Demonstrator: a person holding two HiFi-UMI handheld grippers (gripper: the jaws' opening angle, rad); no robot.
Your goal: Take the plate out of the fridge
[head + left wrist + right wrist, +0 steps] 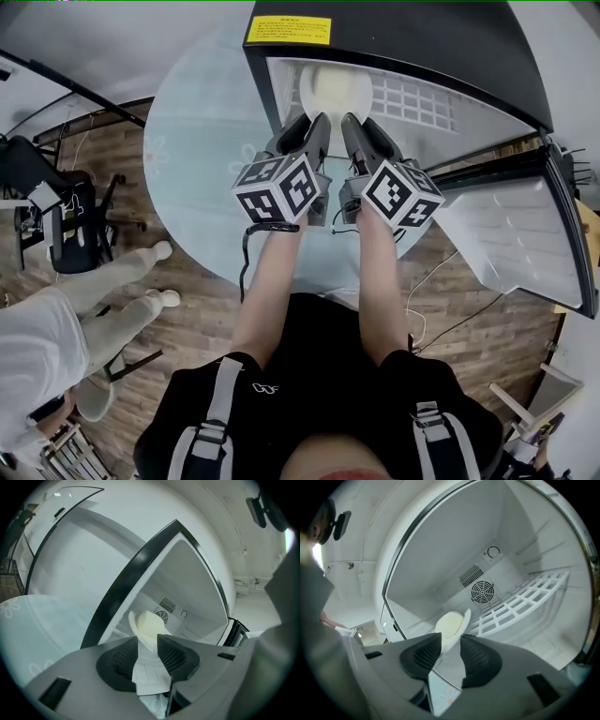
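A pale cream plate [333, 92] lies inside the open black mini fridge [422, 37], near its front opening. My left gripper [317, 122] and right gripper [349, 122] reach side by side into the fridge at the plate's near rim. In the left gripper view the plate [147, 623] runs down between the two black pads of the left gripper [147, 643], with a gap still showing. In the right gripper view the plate's [451, 623] rim sits between the spread pads of the right gripper [451, 643]. Both grippers stand open around the rim.
The fridge rests on a round light-blue table [197, 141]; its door [511, 234] hangs open to the right. A white wire shelf [520, 602] lies inside beside the plate. A person in white trousers [103, 300] and a black chair [56, 216] stand at the left.
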